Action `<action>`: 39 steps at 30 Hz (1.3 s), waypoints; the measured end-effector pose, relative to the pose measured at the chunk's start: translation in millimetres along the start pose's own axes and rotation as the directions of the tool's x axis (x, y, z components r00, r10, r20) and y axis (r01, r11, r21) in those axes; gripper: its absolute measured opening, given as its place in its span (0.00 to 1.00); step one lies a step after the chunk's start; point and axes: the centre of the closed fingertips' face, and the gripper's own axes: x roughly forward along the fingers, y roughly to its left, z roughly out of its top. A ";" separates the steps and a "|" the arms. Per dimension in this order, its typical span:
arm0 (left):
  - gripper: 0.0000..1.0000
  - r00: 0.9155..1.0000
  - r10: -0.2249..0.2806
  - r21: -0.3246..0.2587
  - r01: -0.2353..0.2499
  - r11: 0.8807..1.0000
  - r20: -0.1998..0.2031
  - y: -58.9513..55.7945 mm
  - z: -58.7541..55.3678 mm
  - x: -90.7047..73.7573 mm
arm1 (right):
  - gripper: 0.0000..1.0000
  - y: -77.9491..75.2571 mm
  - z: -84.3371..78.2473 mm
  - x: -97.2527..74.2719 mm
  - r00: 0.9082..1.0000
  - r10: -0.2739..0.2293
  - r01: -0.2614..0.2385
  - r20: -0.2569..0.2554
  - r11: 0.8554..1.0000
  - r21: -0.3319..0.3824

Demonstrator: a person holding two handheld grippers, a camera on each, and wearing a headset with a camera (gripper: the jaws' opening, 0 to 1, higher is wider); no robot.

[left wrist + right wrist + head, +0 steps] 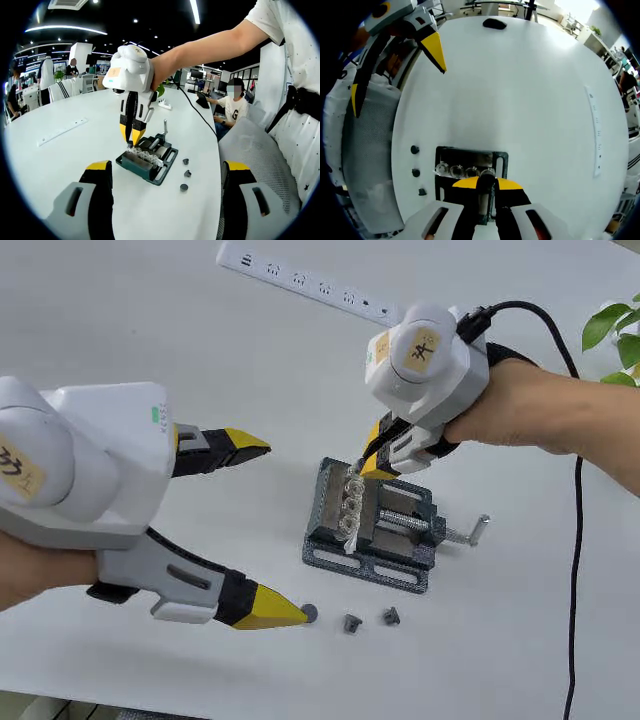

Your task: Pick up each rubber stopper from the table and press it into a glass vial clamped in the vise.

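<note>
R gripper [486, 183] is set over a small blue-grey metal bench vise [372, 562] on a white table [200, 350]. Its yellow-tipped jaws are drawn almost together on a small dark grey rubber stopper [486, 177]. The piece is mostly hidden btwn the tips, so its shape is hard to make out. It is at the end of a row of clear glass vials [456, 171] clamped in the vise. Four rims show in the right gripper view, but the vial bodies are buried btwn the vise's own jaws. In the head view the glass blurs together and the R gripper's tips cover the far end of the row. Whether the stopper touches the end vial's mouth cannot be told. L gripper [262, 530] hovers well to the side of the vise, jaws spread wide w/ nothing in them. In the head view its body is cut off by the frame's left edge. Three more dark grey stoppers [351, 623] lie in a loose line on the table near the vise's base, apart from each other and too small to tell which way up. A white power strip [310, 285] lies on the far side. A black cable [577, 540] runs off the bottom edge. Green plant leaves [612, 325] are clipped by the right edge.
</note>
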 end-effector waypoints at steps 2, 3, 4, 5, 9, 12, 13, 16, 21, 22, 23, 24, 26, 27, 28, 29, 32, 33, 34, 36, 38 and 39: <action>0.90 1.000 -0.001 -0.001 0.001 1.000 0.002 0.0 0.4 0.2 | 0.07 0.0 -0.2 -0.2 1.000 0.002 -0.002 0.002 1.000 0.001; 0.90 1.000 -0.001 -0.002 0.001 1.000 0.003 0.1 0.7 0.2 | 0.07 0.0 0.0 -0.2 1.000 0.002 -0.002 0.003 1.000 0.003; 0.90 1.000 -0.002 -0.002 0.002 1.000 0.003 0.2 0.6 0.1 | 0.07 0.4 0.1 -0.3 1.000 0.003 -0.003 0.005 1.000 0.004; 0.90 1.000 -0.001 -0.002 0.001 1.000 0.001 0.6 0.2 0.2 | 0.08 -0.4 -0.3 -0.2 1.000 0.003 -0.003 0.006 1.000 0.003; 0.89 1.000 0.002 -0.003 -0.002 1.000 0.003 1.2 1.0 0.2 | 0.15 -1.0 -1.5 0.9 1.000 -0.002 0.002 0.003 1.000 0.002; 0.89 1.000 0.003 -0.003 -0.003 1.000 0.000 1.7 0.0 0.0 | 0.15 -0.6 0.0 -2.7 1.000 0.002 -0.002 0.021 1.000 0.006; 0.89 1.000 0.002 -0.004 -0.002 1.000 0.000 1.5 -0.1 0.0 | 0.16 -2.4 0.1 -3.9 1.000 -0.003 0.003 0.024 1.000 0.009; 0.89 1.000 0.002 -0.004 -0.002 1.000 -0.004 1.6 -1.7 0.0 | 0.13 -1.3 1.8 -10.8 0.999 -0.006 0.006 0.045 1.000 0.011; 0.88 1.000 0.001 -0.005 -0.001 1.000 -0.002 1.2 -0.7 0.6 | 0.06 -6.2 1.3 -18.5 0.997 -0.019 0.016 0.081 0.999 0.039; 0.88 1.000 0.001 -0.002 -0.001 1.000 -0.003 1.0 -0.5 0.8 | 0.04 -8.0 0.3 -18.9 0.996 -0.026 0.023 0.081 0.999 0.039; 0.88 1.000 0.000 -0.004 0.000 1.000 -0.002 0.6 0.0 1.0 | 0.04 -4.0 1.5 -21.9 0.996 -0.029 0.026 0.089 0.999 0.039; 0.88 1.000 -0.001 -0.006 0.001 1.000 0.000 0.1 0.6 1.1 | 0.03 -3.7 2.2 -22.9 0.995 -0.028 0.024 0.097 0.999 0.046; 0.88 1.000 0.000 -0.004 0.000 1.000 -0.001 -0.1 0.9 1.3 | 0.00 -5.0 4.0 -21.9 0.994 -0.026 0.020 0.109 0.998 0.055; 0.88 1.000 0.000 -0.003 0.000 1.000 -0.002 -0.1 0.8 1.3 | 0.00 -6.0 3.9 -21.7 0.993 -0.026 0.020 0.112 0.998 0.058; 0.88 1.000 0.001 -0.005 -0.001 1.000 -0.002 0.0 0.8 1.3 | 0.01 -5.8 4.1 -21.3 0.993 -0.025 0.018 0.113 0.998 0.057; 0.88 1.000 0.001 -0.007 -0.001 1.000 -0.001 0.0 1.0 1.4 | 0.01 -4.6 4.4 -21.3 0.994 -0.022 0.016 0.111 0.998 0.054; 0.88 1.000 0.001 -0.006 -0.001 1.000 -0.002 0.1 0.9 1.2 | 0.02 -3.0 4.9 -19.1 0.994 -0.015 0.009 0.112 0.999 0.053; 0.88 1.000 0.002 -0.007 -0.002 1.000 -0.003 0.4 0.6 1.2 | 0.02 -2.7 4.8 -17.4 0.994 -0.013 0.007 0.112 0.999 0.054; 0.88 1.000 0.002 -0.009 -0.002 1.000 -0.002 0.4 0.5 1.0 | 0.01 -1.8 4.2 -16.0 0.994 -0.010 0.006 0.104 0.999 0.041; 0.88 1.000 0.002 -0.010 -0.002 1.000 -0.001 0.2 0.4 1.0 | 0.01 -0.9 4.3 -13.9 0.995 -0.009 0.005 0.099 0.999 0.040; 0.88 1.000 0.000 -0.010 0.000 1.000 -0.004 0.0 -0.6 1.1 | 0.01 -0.5 4.8 -11.7 0.995 -0.002 -0.002 0.104 0.999 0.044; 0.88 1.000 0.001 -0.011 -0.001 1.000 -0.005 0.2 -1.0 1.1 | 0.01 -0.1 4.9 -11.3 0.995 -0.003 -0.002 0.102 0.999 0.042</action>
